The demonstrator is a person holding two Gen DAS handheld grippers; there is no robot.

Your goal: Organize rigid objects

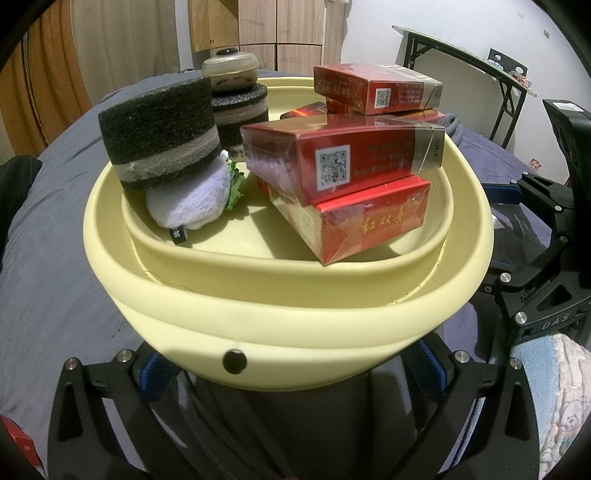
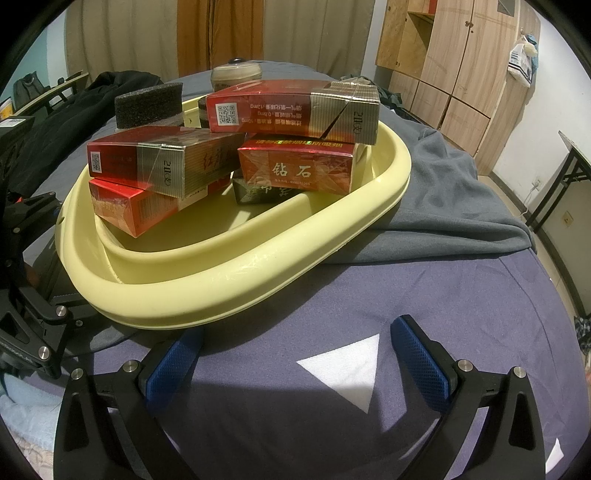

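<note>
Boxes fill the right half of the yellow basin (image 1: 288, 317), stacked in two short piles: a red carton (image 1: 343, 158) lies across another red box (image 1: 369, 221) near the front rim, and a further carton (image 1: 376, 88) tops the pile toward the far rim. Stacking them flat keeps the rigid packs within the basin's walls and leaves its middle floor bare. On the left side a dark foam cylinder (image 1: 159, 133) rests tilted on a white plush toy (image 1: 192, 203), with a second foam disc (image 1: 236, 107) and a small lidded pot (image 1: 231, 70) behind it at the far-left rim.

The left gripper (image 1: 295, 369) sits low at the basin's near edge; its blue pads stand well apart on either side of the wall's underside, so the jaws read as released, though contact with the wall is hidden. The right gripper (image 2: 295, 354) hangs over bare bedding beside the basin's right edge, jaws spread and holding nothing.

Everything rests on a bed (image 2: 406, 295) with a purple-blue sheet; a grey blanket (image 2: 443, 192) is rumpled under the basin's far side, so I judge the basin sits on soft, uneven footing. Curtains (image 2: 218, 29), a wooden wardrobe (image 2: 461, 66) and a folding table (image 1: 461, 55) line the room's walls.
</note>
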